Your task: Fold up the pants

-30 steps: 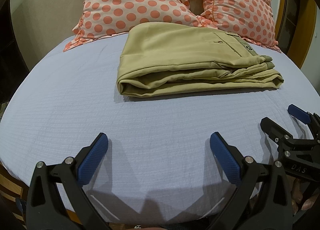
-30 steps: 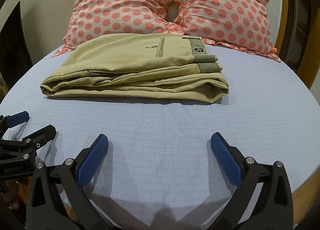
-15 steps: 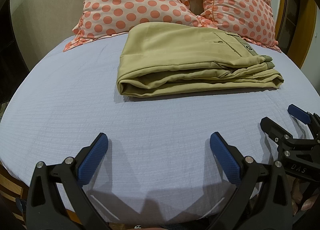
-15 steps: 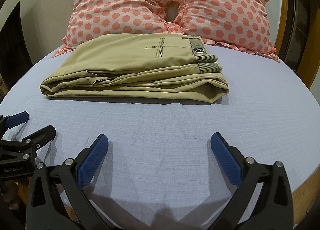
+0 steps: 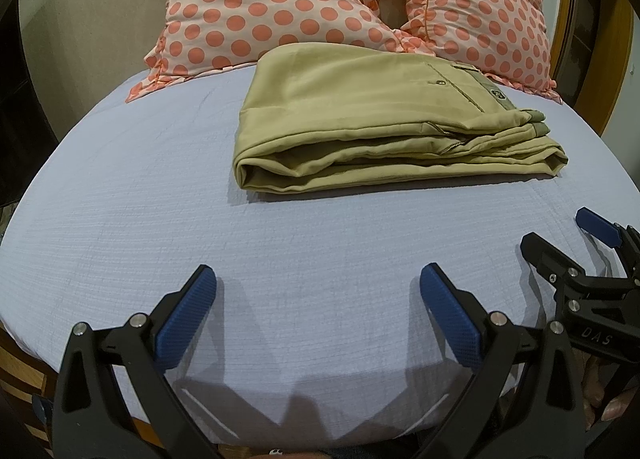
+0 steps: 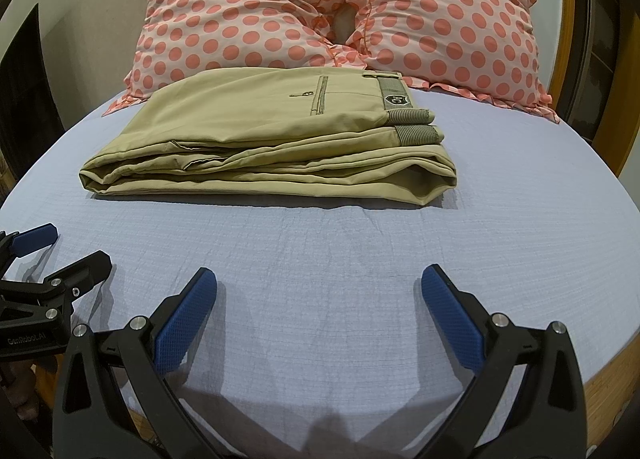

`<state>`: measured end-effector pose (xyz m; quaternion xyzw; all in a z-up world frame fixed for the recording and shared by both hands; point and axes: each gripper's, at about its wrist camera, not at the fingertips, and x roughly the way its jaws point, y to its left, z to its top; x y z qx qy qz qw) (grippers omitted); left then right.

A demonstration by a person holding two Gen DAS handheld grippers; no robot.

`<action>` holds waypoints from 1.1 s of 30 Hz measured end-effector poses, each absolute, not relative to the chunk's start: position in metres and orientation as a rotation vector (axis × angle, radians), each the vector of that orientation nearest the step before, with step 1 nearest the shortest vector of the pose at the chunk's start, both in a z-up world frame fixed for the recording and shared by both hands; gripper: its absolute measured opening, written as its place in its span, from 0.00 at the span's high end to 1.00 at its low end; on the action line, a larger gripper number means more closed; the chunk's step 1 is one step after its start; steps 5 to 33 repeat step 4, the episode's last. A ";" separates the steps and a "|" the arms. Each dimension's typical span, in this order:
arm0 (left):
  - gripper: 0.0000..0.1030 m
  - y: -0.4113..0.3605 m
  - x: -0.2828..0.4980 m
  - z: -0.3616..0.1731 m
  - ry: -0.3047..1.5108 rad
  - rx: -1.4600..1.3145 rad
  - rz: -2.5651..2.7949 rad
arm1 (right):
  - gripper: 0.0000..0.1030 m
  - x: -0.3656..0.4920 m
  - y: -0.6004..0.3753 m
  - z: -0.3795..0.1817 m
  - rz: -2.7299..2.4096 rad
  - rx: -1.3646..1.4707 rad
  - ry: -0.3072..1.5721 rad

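Nothing had moved since the earlier frames. Nearest, the left gripper (image 5: 318, 301) and the right gripper (image 6: 319, 303) hung side by side over the near edge of the lavender bedsheet (image 6: 520, 227), both with jaws spread wide and pinching nothing. Farther on, well apart from them, the khaki pants (image 6: 272, 139) lay folded flat on the sheet, just before two polka-dot pillows (image 6: 256, 7).

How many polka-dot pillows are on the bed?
2: the left pillow and the right pillow lean side by side at the head of the bed, behind the folded khaki pants. None looks hidden.
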<state>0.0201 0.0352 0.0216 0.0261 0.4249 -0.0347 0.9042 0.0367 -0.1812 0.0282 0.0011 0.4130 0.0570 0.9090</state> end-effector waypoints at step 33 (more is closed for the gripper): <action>0.02 0.036 0.021 0.021 0.885 0.055 -0.072 | 0.01 0.037 -0.181 0.028 0.118 0.002 0.851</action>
